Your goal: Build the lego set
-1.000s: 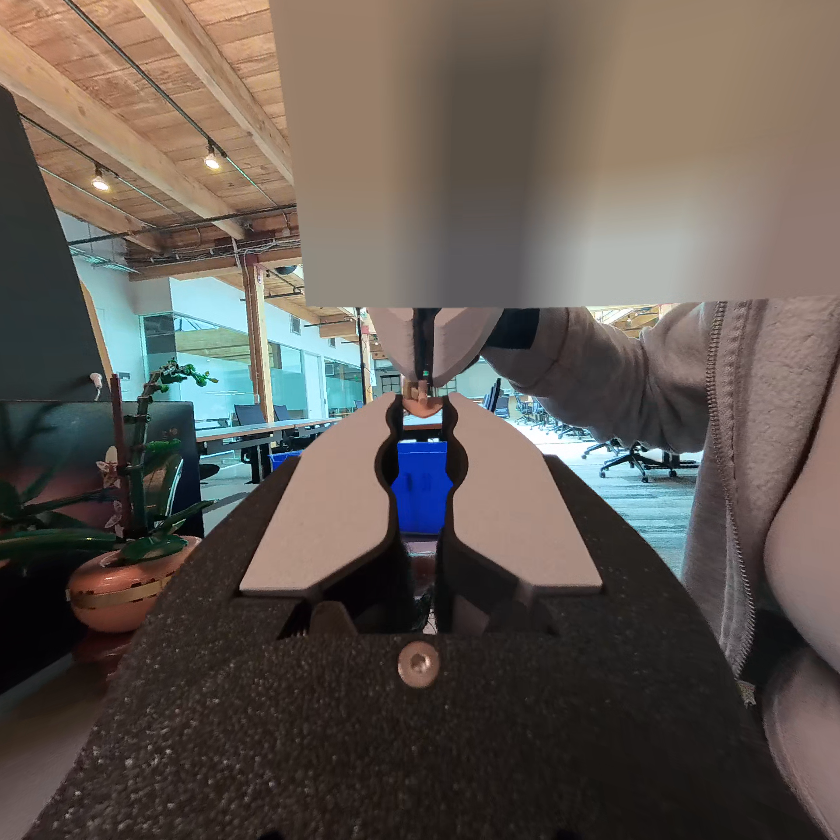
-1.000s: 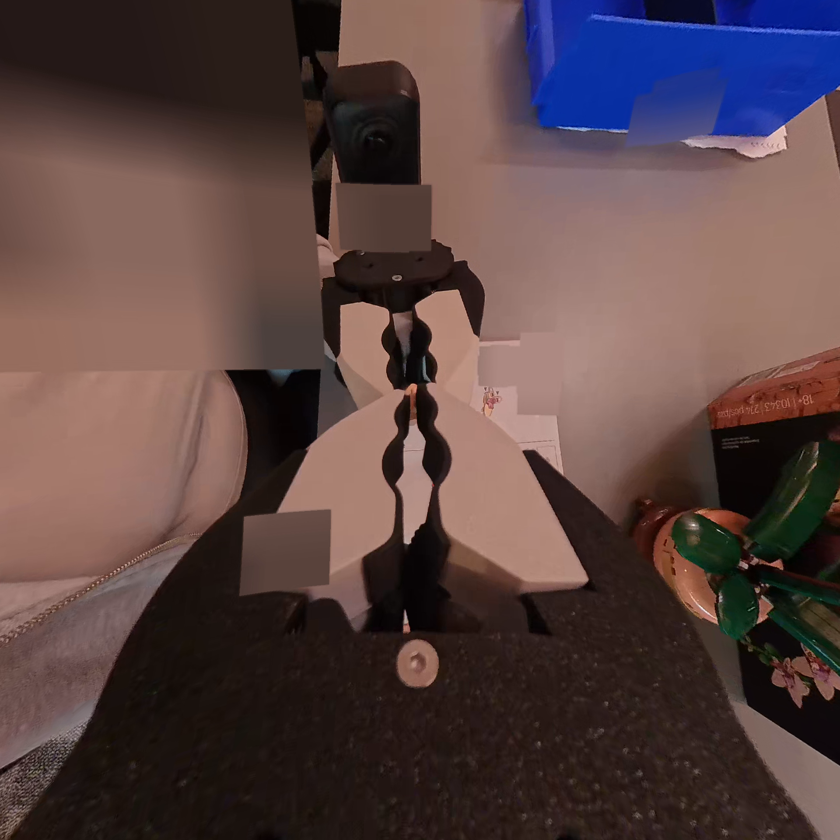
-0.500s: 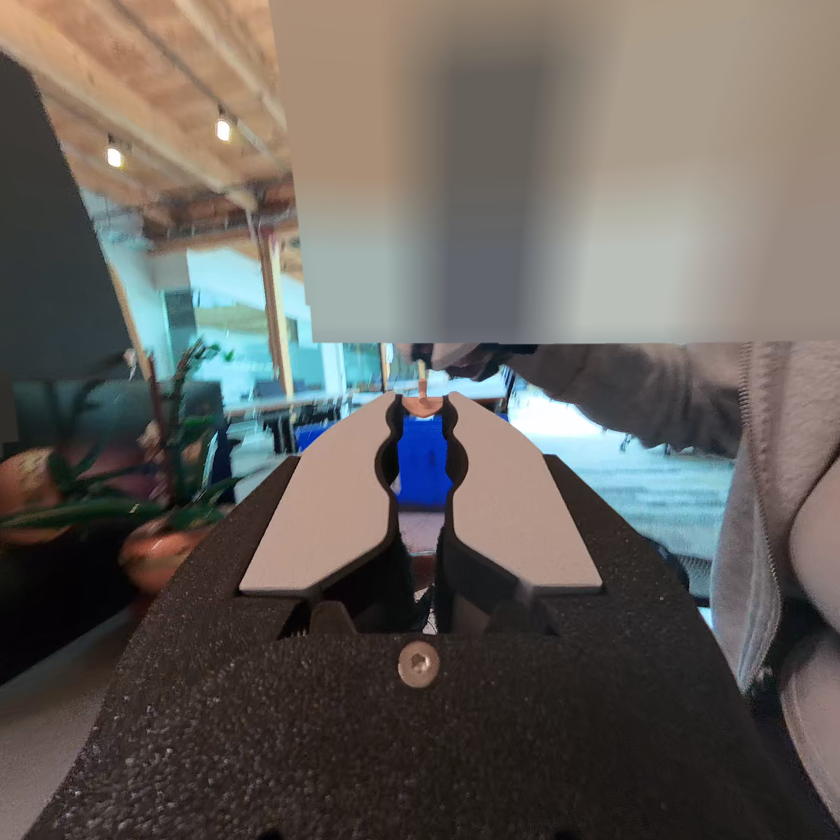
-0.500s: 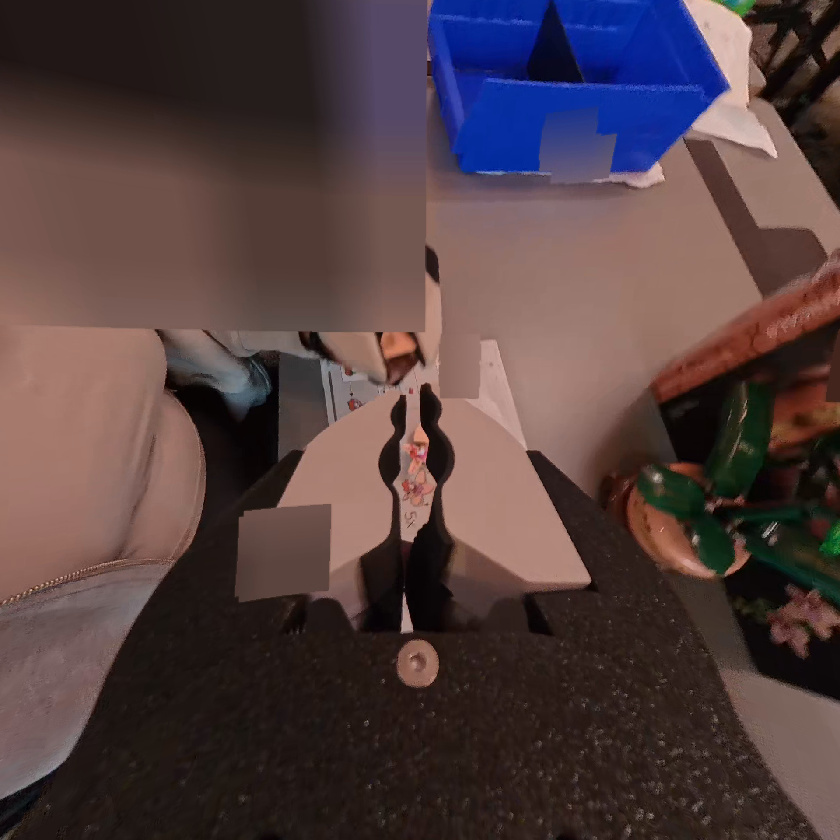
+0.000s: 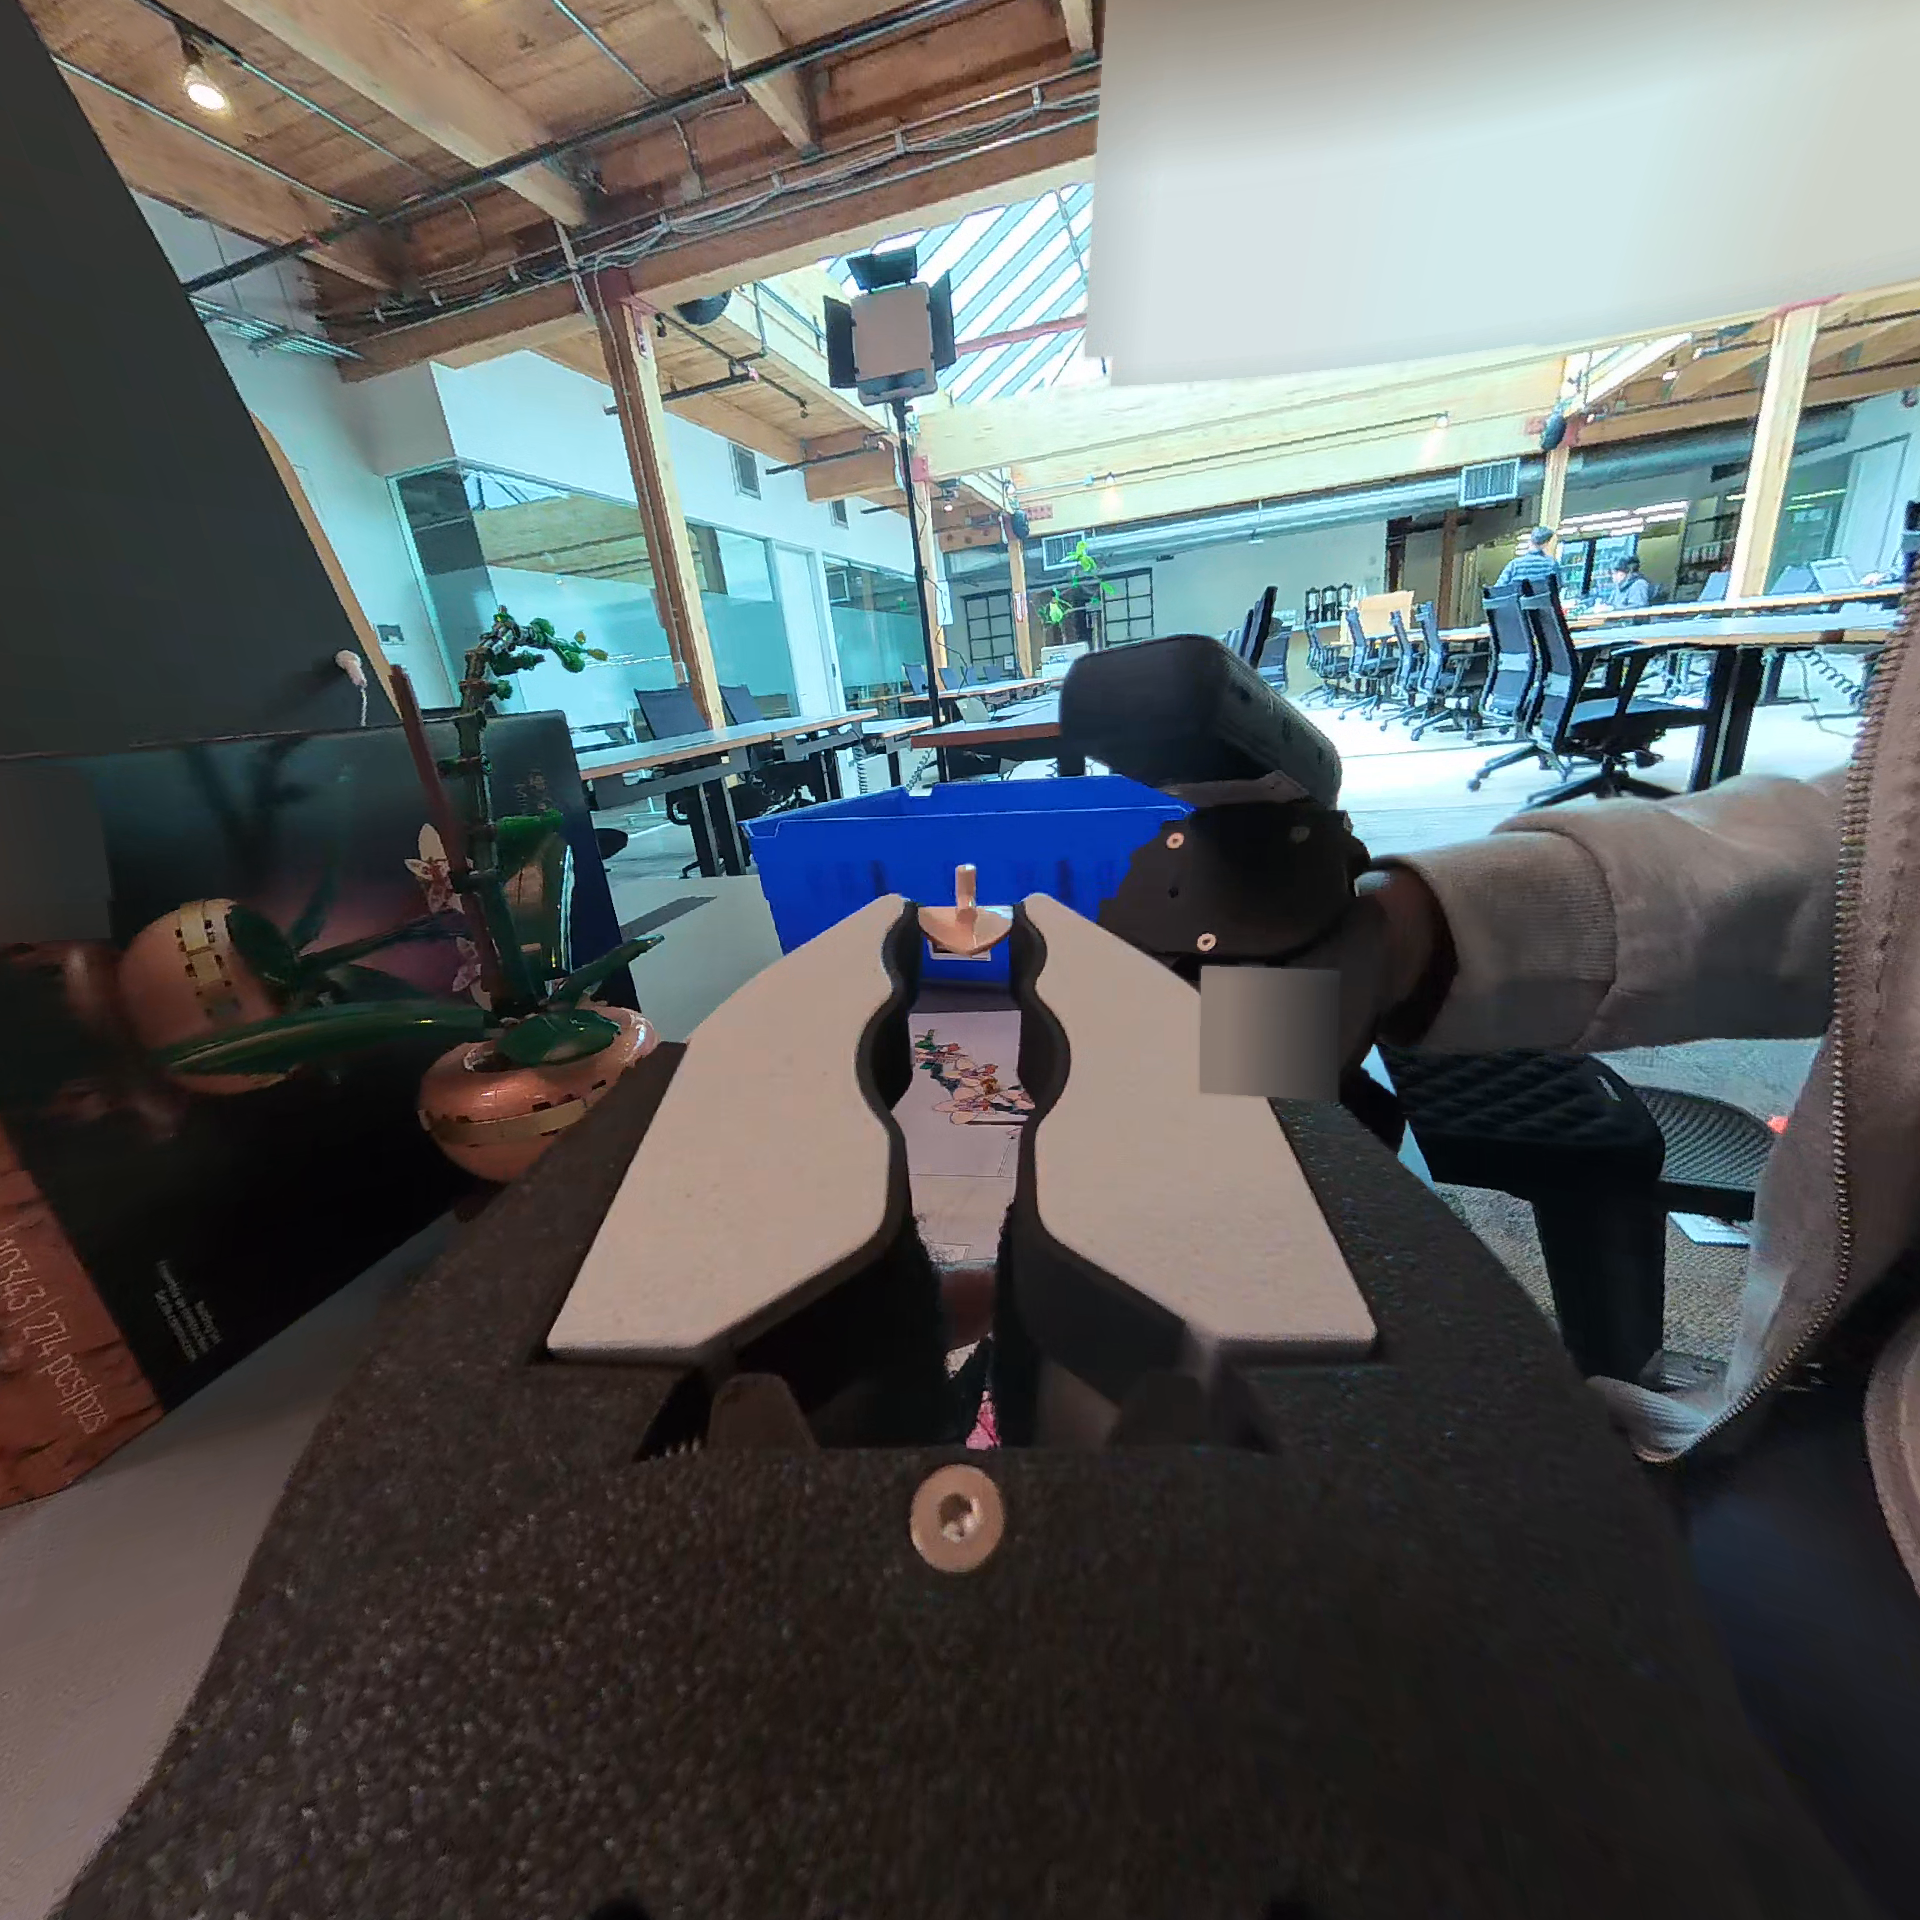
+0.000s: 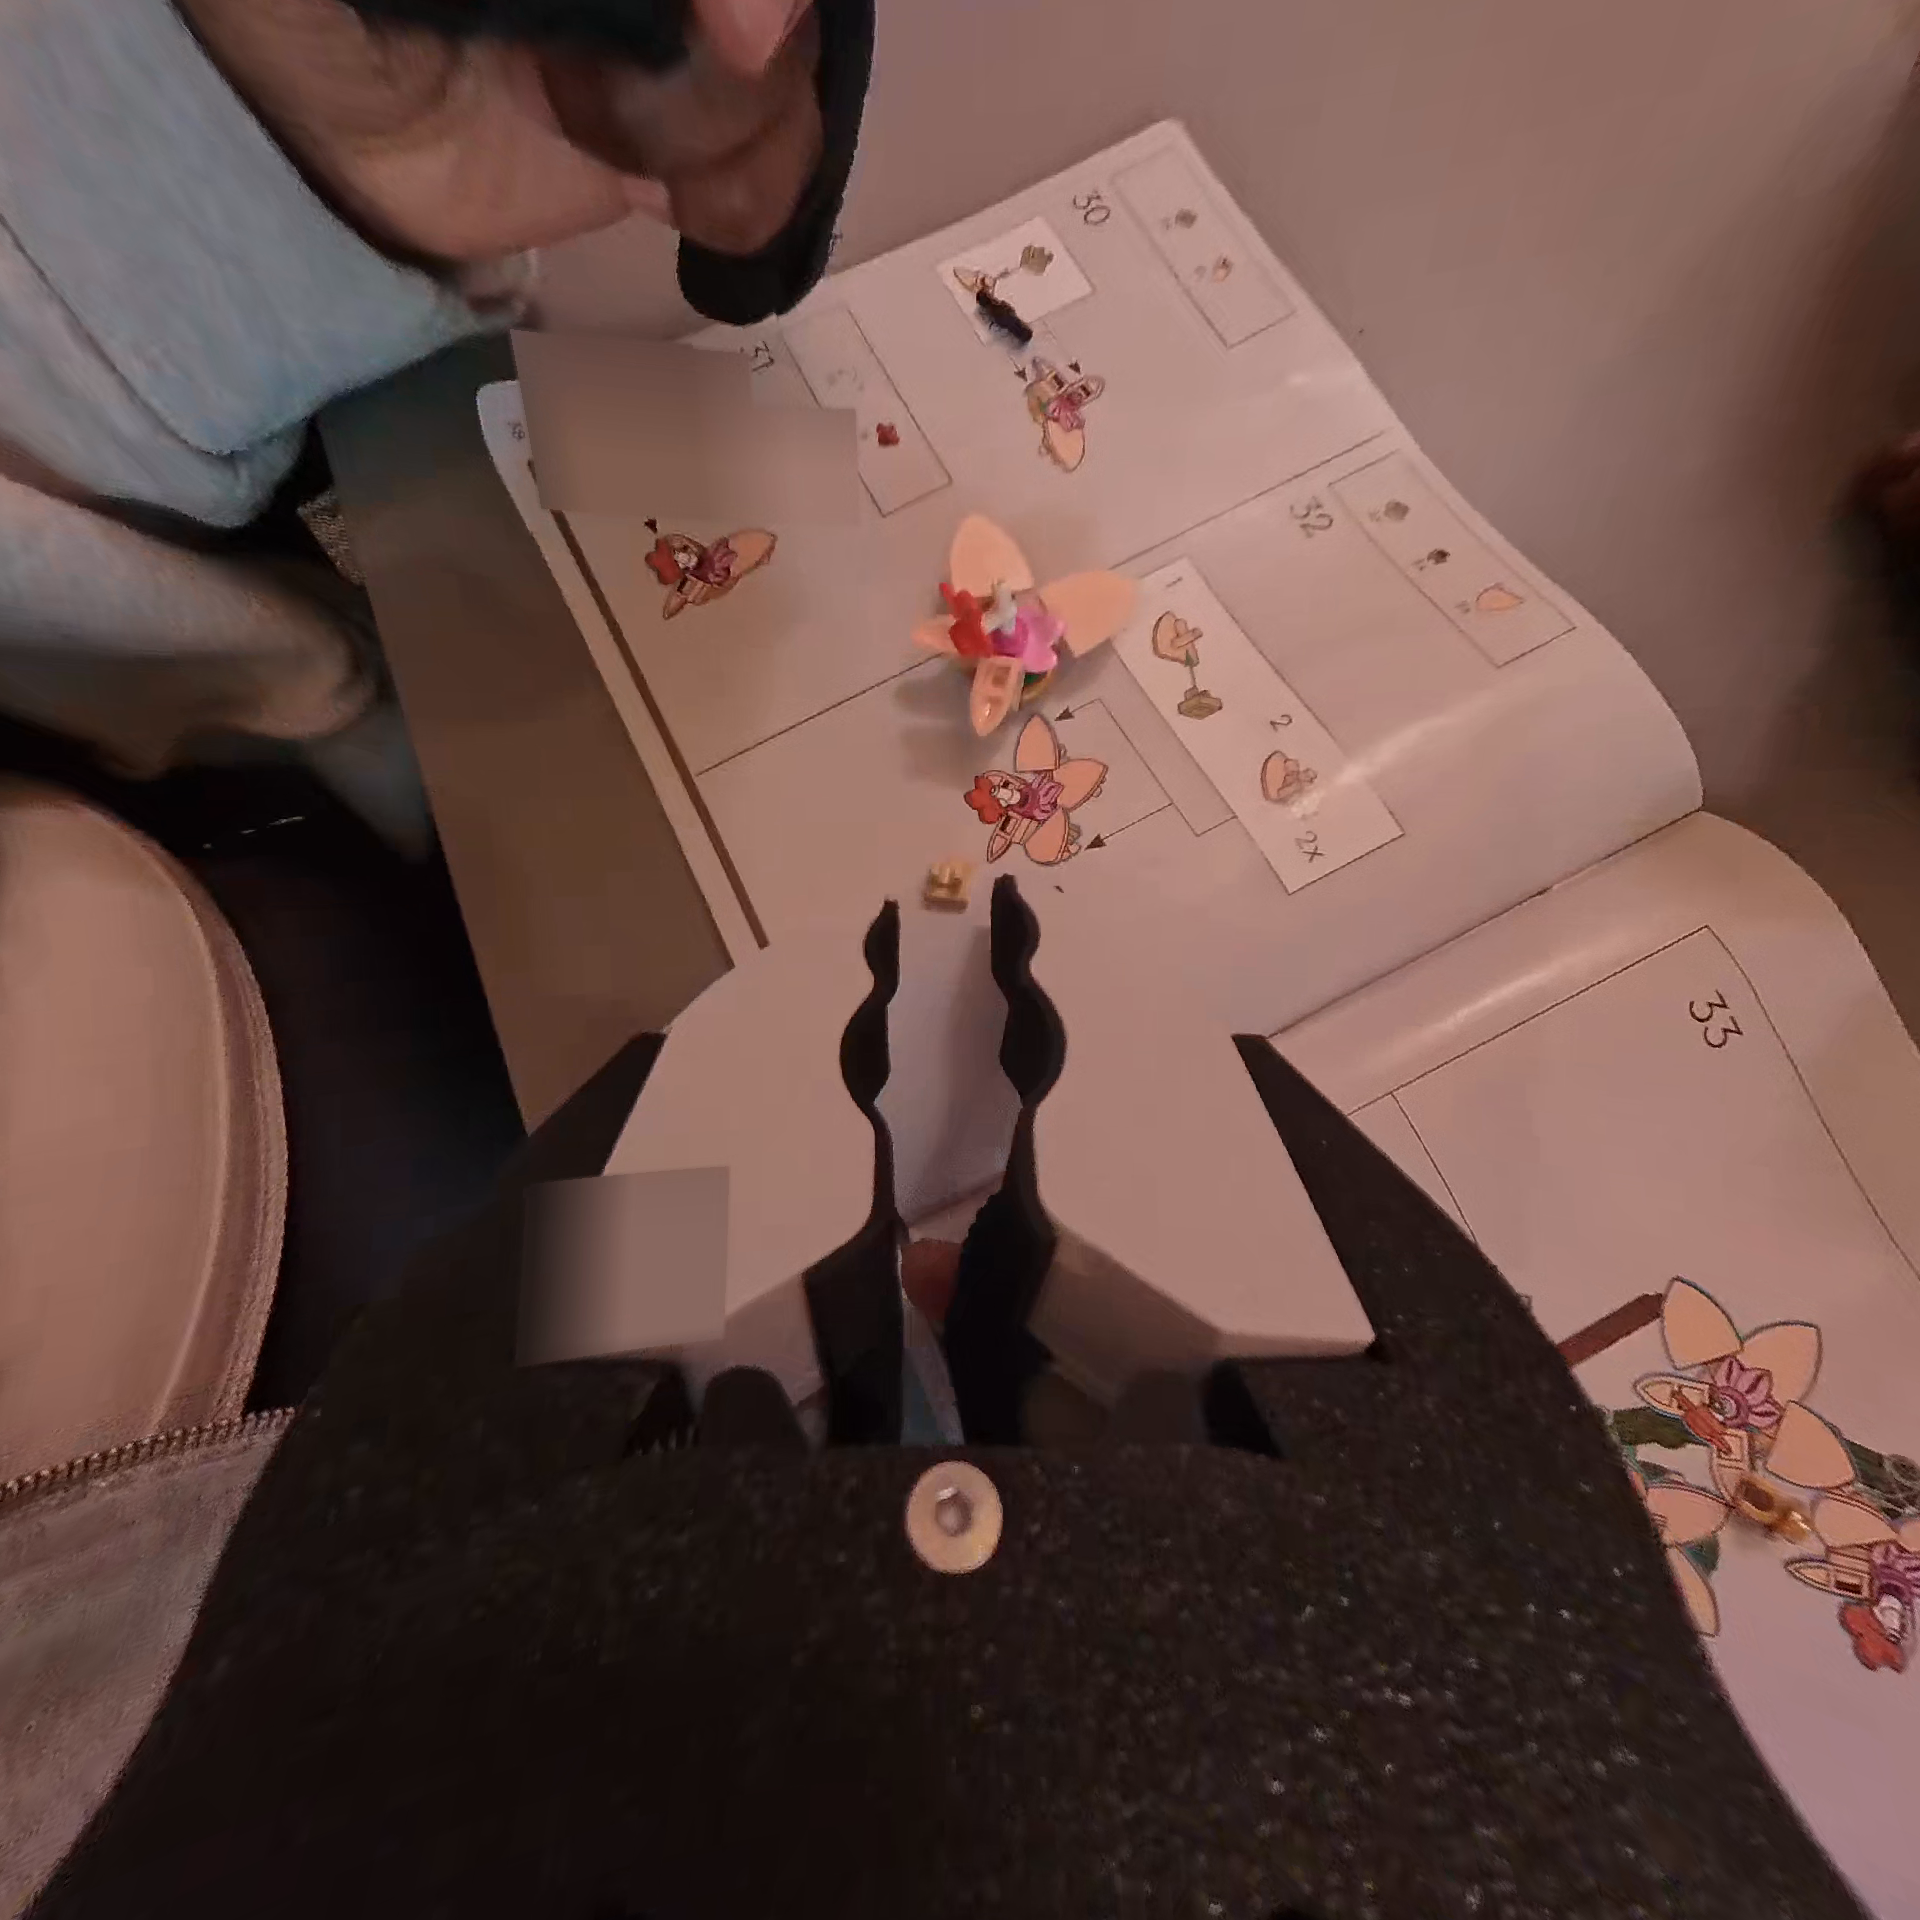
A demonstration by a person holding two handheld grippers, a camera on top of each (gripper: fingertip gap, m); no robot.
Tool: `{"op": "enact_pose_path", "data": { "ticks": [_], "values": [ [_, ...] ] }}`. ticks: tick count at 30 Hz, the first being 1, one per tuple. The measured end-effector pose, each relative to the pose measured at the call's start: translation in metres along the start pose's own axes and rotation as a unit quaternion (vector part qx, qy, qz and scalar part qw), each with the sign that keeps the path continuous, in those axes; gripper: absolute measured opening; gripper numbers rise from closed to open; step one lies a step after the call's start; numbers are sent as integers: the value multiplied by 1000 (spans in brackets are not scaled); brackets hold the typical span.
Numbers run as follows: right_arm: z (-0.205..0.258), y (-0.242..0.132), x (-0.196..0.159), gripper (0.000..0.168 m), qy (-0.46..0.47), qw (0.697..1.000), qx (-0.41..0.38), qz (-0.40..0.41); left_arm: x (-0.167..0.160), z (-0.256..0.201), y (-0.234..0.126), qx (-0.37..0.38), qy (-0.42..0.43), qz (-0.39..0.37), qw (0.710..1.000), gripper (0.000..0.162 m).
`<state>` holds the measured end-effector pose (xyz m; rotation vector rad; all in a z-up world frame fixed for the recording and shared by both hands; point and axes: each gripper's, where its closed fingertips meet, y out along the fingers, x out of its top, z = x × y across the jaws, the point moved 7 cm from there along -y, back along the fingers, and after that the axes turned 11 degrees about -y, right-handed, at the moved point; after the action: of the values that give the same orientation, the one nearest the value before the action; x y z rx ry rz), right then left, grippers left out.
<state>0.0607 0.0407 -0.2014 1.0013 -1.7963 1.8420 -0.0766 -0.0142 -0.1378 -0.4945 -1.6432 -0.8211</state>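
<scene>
In the left wrist view my left gripper (image 5: 963, 920) is shut on a small cream petal piece (image 5: 964, 928) with a thin peg standing up from it, held in the air. My right gripper's black body (image 5: 1226, 873) shows just to its right. In the right wrist view my right gripper (image 6: 943, 906) is open and empty, pointing down at the open instruction booklet (image 6: 1455, 665). A tiny tan piece (image 6: 948, 888) lies on the page just beyond its fingertips. A partly built flower (image 6: 1003, 623) with cream petals and a pink and red centre lies farther up the page.
A blue bin (image 5: 831, 862) stands behind the left gripper. A built orchid in a pink pot (image 5: 520, 1081) and the set's box (image 5: 156, 1143) stand at left. A small black piece (image 6: 1003, 317) and a gold piece (image 6: 1766, 1501) lie on the booklet. A hand and sleeve (image 6: 468, 177) are at upper left.
My right gripper has opened, let go of the peg and swung away from the left gripper down over the booklet. My left gripper still holds the petal piece and has turned toward the table.
</scene>
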Motion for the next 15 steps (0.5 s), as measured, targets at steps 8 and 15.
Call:
{"op": "enact_pose_path", "data": {
  "ticks": [8, 15],
  "values": [
    [0, 10, -5, 8, 25, 1000, 1, -7, -2, -2, 1, -7, -3, 6, 1000, 15],
    [-19, -19, 24, 6, -61, 997, 44, 29, -8, -2, 3, -18, -13, 40, 999, 16]
  ]
}}
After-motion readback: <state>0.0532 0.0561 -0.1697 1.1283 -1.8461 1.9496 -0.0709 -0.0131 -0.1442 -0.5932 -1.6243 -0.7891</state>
